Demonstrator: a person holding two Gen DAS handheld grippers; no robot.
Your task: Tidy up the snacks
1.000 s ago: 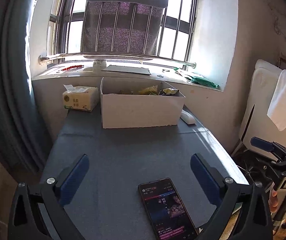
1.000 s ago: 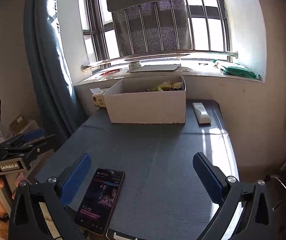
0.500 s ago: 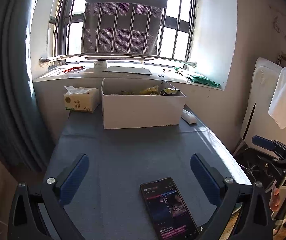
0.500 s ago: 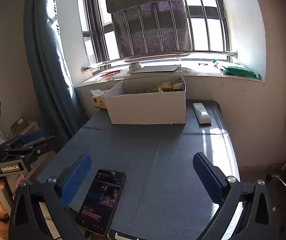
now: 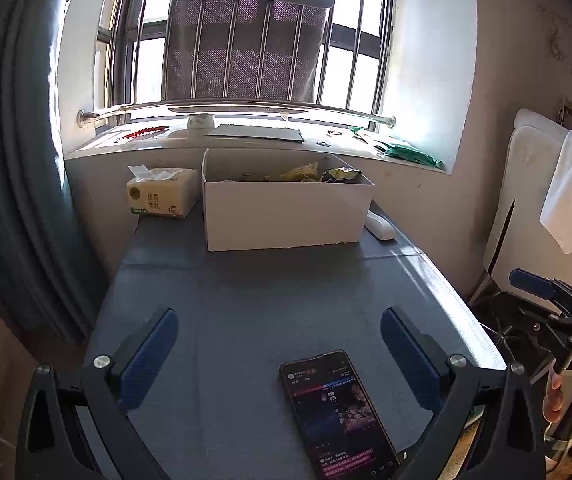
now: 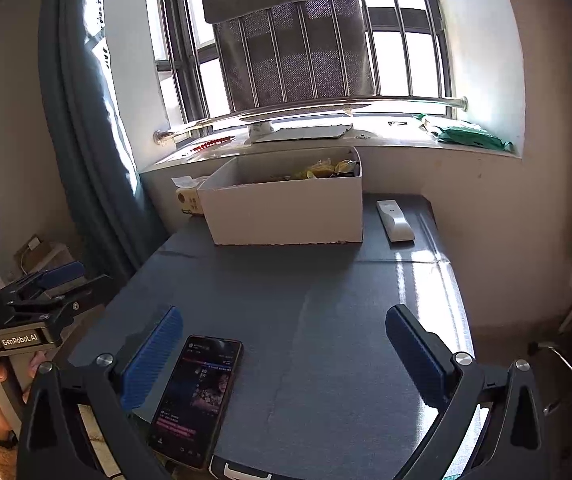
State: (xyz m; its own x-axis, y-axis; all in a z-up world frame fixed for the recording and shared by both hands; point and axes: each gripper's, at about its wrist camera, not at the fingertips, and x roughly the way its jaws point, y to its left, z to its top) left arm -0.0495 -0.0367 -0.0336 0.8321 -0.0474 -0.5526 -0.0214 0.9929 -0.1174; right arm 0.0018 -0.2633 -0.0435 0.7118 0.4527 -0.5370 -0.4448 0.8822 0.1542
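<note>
Both jaws are held wide open, empty — left gripper (image 5: 279, 342), right gripper (image 6: 284, 344). Snacks (image 5: 306, 172) are seen inside the white box (image 5: 286, 214), upper centre; a phone (image 5: 336, 412) is laid at lower centre.

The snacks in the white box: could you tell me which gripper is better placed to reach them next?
Right, marginally: the snacks sit toward the white box's right end. Both grippers are open, empty and similarly far back.

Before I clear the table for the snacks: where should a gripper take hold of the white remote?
Probably across its narrow width near the middle, from above. The remote lies flat on the table, long axis pointing toward the window, just right of the box; its long sides look free.
</note>
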